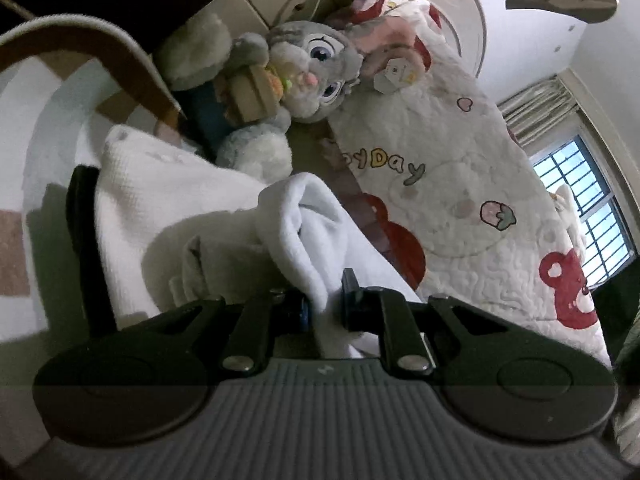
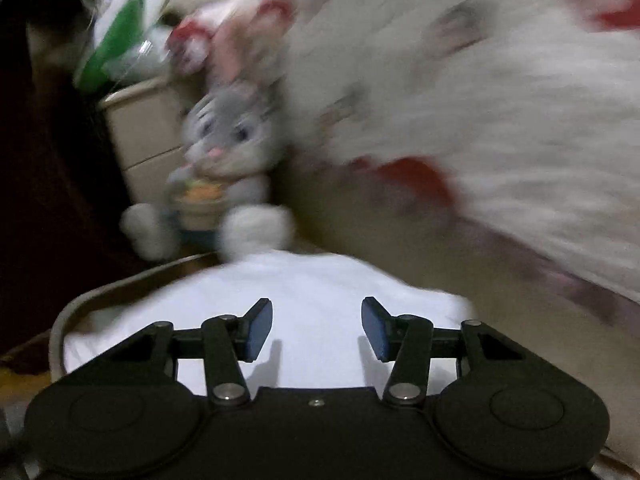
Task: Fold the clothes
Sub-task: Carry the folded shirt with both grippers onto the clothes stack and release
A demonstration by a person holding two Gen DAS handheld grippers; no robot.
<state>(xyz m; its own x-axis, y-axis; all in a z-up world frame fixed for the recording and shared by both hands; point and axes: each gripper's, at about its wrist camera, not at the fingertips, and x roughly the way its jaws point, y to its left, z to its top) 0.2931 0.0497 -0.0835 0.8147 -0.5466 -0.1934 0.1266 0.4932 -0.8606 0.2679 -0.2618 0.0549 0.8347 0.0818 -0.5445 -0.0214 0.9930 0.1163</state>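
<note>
A white knitted garment (image 1: 168,200) lies bunched on the bed in the left wrist view. One fold of it rises into my left gripper (image 1: 326,304), which is shut on the cloth, the blue pads pinching it from both sides. In the right wrist view the same white garment (image 2: 316,292) lies spread flat below and ahead of my right gripper (image 2: 317,330). That gripper is open, its blue pads (image 2: 260,330) wide apart with nothing between them. The right wrist view is blurred.
A grey plush rabbit (image 1: 296,68) sits just beyond the garment, also blurred as the rabbit (image 2: 228,148) in the right wrist view. A white quilt (image 1: 460,184) with red bears and strawberries lies heaped to the right. A barred window (image 1: 584,220) shows at far right.
</note>
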